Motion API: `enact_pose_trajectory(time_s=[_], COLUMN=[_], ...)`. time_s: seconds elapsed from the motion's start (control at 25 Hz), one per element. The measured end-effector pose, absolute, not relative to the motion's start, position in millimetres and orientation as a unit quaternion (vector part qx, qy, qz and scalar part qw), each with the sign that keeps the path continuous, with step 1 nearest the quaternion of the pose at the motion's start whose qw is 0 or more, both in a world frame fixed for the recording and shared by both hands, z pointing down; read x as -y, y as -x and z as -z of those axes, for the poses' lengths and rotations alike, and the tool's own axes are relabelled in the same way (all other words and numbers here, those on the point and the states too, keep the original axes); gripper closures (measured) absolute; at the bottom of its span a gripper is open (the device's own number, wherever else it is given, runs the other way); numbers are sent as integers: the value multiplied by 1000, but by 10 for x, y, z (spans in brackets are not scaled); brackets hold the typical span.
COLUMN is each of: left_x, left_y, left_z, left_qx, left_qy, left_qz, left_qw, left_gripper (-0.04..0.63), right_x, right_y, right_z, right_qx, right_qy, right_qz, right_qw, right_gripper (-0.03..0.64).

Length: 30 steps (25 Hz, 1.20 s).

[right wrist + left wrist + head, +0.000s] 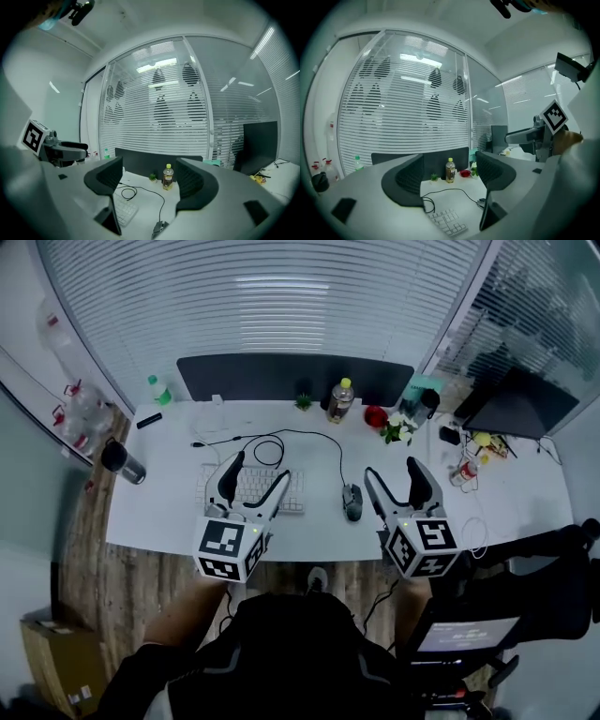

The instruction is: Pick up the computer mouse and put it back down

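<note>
1. a dark cylindrical lidded tumbler stands at the left edge of the smooth white rectangular desk top. a clear plastic bottle with a green cap stands near the back left corner.
2. the left gripper, grey plastic with ribbed black pads, is held over the flat white keyboard. its jaws are spread wide with nothing between them.
3. a thin black cable loops across the desk behind the keyboard.
4. the small dark rounded computer mouse lies on the desk between the two grippers, just right of the keyboard and close beside the right gripper's inner jaw, touched by neither.
5. the right gripper, of the same build, also has its jaws wide apart and holds nothing.
6. along the back stand a tiny green potted plant, an amber drink bottle with a yellow cap and a round red object.
7. a dark grey low partition panel closes the desk's rear edge. behind it hang white horizontal slatted blinds. the floor is brown wood-grain plank.
</note>
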<state>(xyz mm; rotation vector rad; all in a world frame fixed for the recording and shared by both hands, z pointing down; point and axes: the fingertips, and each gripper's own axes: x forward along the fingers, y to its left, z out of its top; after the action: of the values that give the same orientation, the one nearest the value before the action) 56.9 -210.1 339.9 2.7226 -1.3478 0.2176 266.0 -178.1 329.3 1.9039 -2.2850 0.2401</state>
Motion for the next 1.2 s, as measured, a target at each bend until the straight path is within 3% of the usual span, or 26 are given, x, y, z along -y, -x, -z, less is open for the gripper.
enact_pose_trajectory(time_s=[0.76,1.2], left_x=[2730,2829], left_y=[-1226,-1235], left_z=[-3678,-4894], left_qx=[490,448], left_qy=[-863,-862], left_qz=[-106,-192], left_qw=[62,139], left_gripper=[247,249], right_x=[2513,2598], right_y=[-3171,-3043], right_z=[-3753,-5240], right_qx=[806,764], right_qy=[-575,-581], right_qz=[-119,-224], right_qw=[72,166], right_gripper=[265,267])
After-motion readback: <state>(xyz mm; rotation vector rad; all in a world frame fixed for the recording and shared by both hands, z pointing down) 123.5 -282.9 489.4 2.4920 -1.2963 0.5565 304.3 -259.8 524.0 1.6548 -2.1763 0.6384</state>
